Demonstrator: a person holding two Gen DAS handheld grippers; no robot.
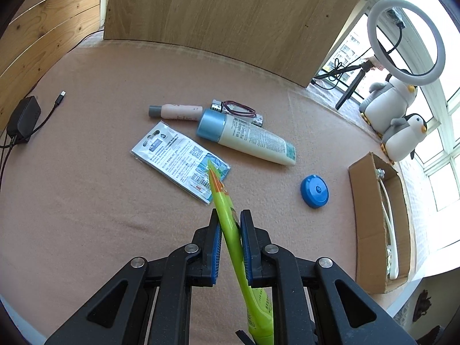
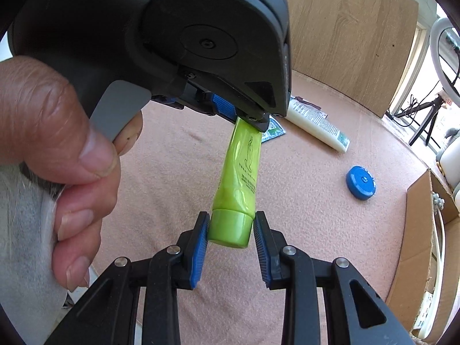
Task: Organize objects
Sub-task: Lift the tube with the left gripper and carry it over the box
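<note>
From the left wrist, the left gripper (image 1: 231, 224) has its blue pads clamped on the flat, crimped part of a green tube (image 1: 230, 224), which is held off the pink table cover (image 1: 86, 187). The tube's long axis runs from 5 o'clock at the bottom edge up towards 11 o'clock, its thin orange tip pointing away from the camera and showing over a printed packet (image 1: 178, 158) that lies flat on the cover. At 12 o'clock from the packet lies a white tube with a blue cap (image 1: 247, 138), cap towards 10 o'clock; just behind it are a small pink tube (image 1: 176, 111) and a battery pack with red wires (image 1: 238, 110). A round blue lid (image 1: 314, 191) sits at 3 o'clock from the gripper, apart from everything else. A cardboard box (image 1: 371, 230) stands at the right edge, two penguin toys (image 1: 399, 118) beyond it, and a black charger (image 1: 24, 119) at 9 o'clock

From the right wrist, the right gripper (image 2: 231, 230) closes its pads on the tube's green cap (image 2: 230, 227), one on each side. The tube body rises from the cap towards 12 o'clock, leaning slightly right, its far end pinched in the other gripper. A hand (image 2: 57, 149) at 9 o'clock squeezes that gripper's grey trigger (image 2: 118, 109). The blue lid lies at 2 o'clock
</note>
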